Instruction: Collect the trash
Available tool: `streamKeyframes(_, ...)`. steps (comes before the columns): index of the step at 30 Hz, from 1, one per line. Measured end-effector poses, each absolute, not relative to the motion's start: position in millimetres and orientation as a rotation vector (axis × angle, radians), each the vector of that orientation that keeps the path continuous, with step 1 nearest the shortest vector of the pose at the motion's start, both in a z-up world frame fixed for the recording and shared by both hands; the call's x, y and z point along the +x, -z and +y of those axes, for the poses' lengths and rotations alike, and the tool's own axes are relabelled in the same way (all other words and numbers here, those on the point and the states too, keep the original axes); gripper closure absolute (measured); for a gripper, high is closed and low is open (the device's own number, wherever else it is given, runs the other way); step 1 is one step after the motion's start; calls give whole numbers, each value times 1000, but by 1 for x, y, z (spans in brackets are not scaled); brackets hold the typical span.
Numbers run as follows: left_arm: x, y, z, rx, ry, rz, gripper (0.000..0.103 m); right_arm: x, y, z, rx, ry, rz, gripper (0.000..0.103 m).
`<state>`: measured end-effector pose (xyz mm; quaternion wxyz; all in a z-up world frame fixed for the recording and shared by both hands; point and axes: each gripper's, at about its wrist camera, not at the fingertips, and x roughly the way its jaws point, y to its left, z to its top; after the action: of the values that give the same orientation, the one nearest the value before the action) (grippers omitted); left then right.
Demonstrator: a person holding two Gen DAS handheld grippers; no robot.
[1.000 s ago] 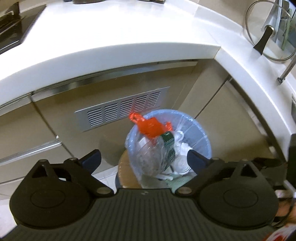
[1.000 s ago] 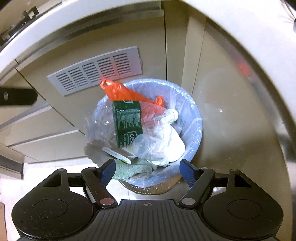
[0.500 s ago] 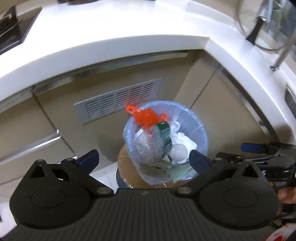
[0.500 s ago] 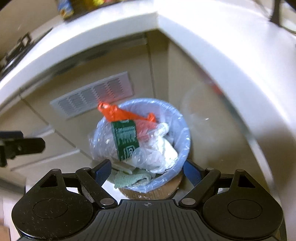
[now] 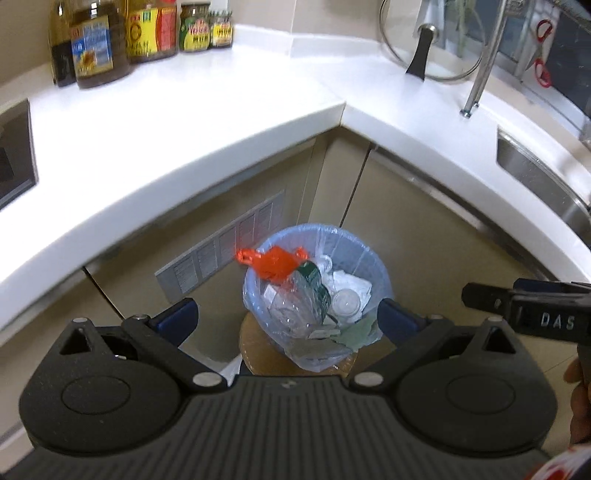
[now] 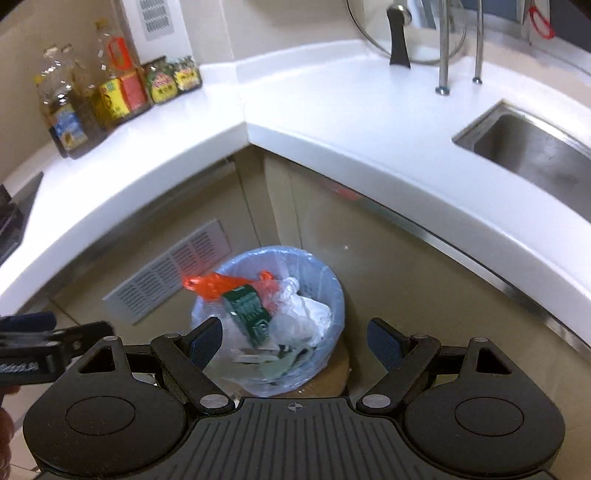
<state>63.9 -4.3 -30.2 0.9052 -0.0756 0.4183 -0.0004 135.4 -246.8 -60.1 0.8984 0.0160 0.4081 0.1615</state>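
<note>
A round bin lined with a blue plastic bag (image 5: 369, 254) (image 6: 334, 291) stands on the floor in the cabinet corner, heaped with trash. On top lie an orange plastic bag (image 5: 275, 262) (image 6: 214, 286), a clear bottle with a green label (image 5: 314, 286) (image 6: 247, 312), crumpled white paper (image 5: 352, 284) (image 6: 314, 314) and a clear cup (image 5: 345, 304). My left gripper (image 5: 286, 319) hangs open high above the bin, holding nothing. My right gripper (image 6: 295, 339) is also open and empty above it. Each gripper shows at the edge of the other's view.
A white L-shaped countertop (image 5: 184, 122) (image 6: 332, 110) wraps the corner above the bin. Oil bottles and sauce jars (image 5: 129, 33) (image 6: 110, 96) stand at its back. A steel sink (image 6: 528, 147), a glass lid (image 5: 424, 40) and a vent grille (image 6: 170, 269) are nearby.
Both grippers have risen and drawn back from the bin, which now looks smaller. The countertop, bottles and sink have come into view. Both wrists have rolled.
</note>
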Motion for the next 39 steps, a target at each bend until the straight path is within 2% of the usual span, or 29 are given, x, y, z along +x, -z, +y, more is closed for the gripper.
streamKeyframes(17,55,-8,-14,-179,-44,793,1,125,20,-256,19,-337,748,18)
streamKeyframes(39,60,-11,-29,-140,-58,792,1,130,17,-266,29,-359,748,18)
